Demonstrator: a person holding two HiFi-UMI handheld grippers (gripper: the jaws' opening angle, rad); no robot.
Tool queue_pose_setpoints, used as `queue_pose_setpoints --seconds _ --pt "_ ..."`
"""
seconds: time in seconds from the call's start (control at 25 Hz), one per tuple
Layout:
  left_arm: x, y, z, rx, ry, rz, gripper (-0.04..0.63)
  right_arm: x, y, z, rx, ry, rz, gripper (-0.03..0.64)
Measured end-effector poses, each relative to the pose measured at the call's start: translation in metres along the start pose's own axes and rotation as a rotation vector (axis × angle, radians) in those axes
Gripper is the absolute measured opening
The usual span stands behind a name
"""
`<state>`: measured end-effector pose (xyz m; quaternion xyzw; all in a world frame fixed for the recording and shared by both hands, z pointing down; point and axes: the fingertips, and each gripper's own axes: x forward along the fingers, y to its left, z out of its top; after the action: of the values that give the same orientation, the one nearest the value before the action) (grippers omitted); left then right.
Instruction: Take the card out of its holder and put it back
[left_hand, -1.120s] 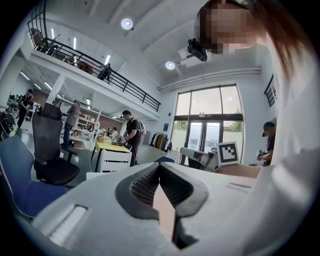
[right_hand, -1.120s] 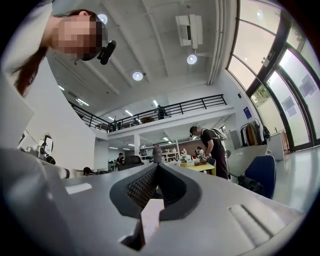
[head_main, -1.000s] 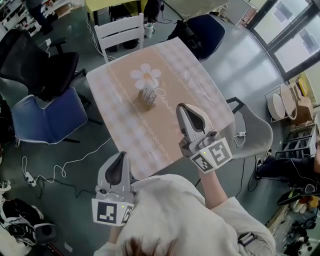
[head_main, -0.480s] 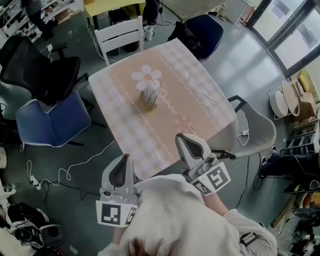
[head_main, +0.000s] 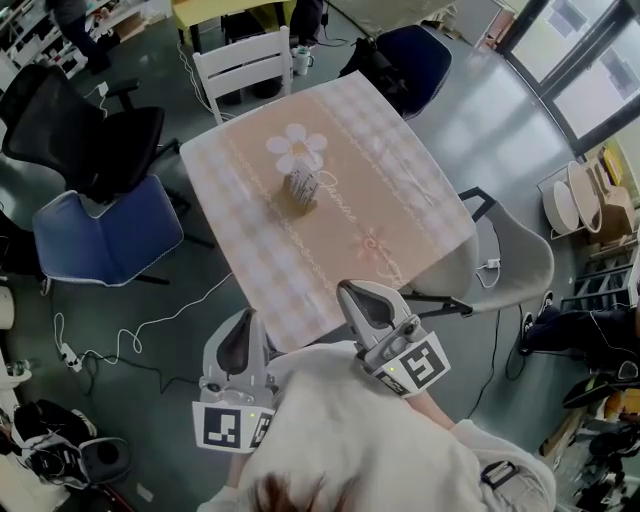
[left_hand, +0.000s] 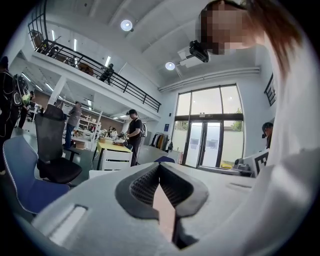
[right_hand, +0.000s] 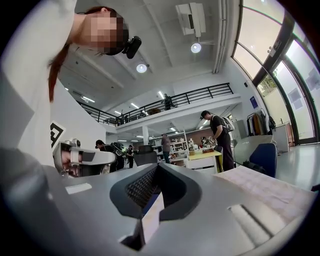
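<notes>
The small pale card (head_main: 303, 182) stands upright in its little brownish holder (head_main: 297, 196) near the middle of the square surface (head_main: 400, 200), which is covered by a pink-and-beige checked cloth. The holder sits just beside the white daisy print (head_main: 297, 152). From where I steer, it lies straight ahead of both tools and well apart from them, roughly between their two lines. The grey right gripper (head_main: 355, 298) at the near edge of the surface is somewhat nearer than the grey left gripper (head_main: 243, 320), which hangs off the edge over the floor. The card is too small for me to read which way its broad face turns. Both pairs of fingers are pressed together on nothing: the left fingers (left_hand: 145, 185) meet at their tips, and so do the right fingers (right_hand: 140, 187). With the card seated, this fits either a card waiting to be drawn or one already returned. Compared with a second ago, my right gripper has pulled back from over the cloth toward my body, while the left has barely shifted.
</notes>
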<state>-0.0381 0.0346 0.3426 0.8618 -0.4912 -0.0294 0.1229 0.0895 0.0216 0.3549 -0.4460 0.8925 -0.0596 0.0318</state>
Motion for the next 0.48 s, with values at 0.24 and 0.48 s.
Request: queue_pose_setpoints --seconds 0.24,0.48 --pt "0.002 -0.005 0.001 0.012 -0.004 -0.011 0.002 -0.006 0.003 0.010 0.042 -0.010 -0.002 0.000" --pt "0.004 -0.011 -0.001 0.018 -0.008 -0.044 0.002 -0.006 0.009 0.003 0.063 0.015 0.005 0.000"
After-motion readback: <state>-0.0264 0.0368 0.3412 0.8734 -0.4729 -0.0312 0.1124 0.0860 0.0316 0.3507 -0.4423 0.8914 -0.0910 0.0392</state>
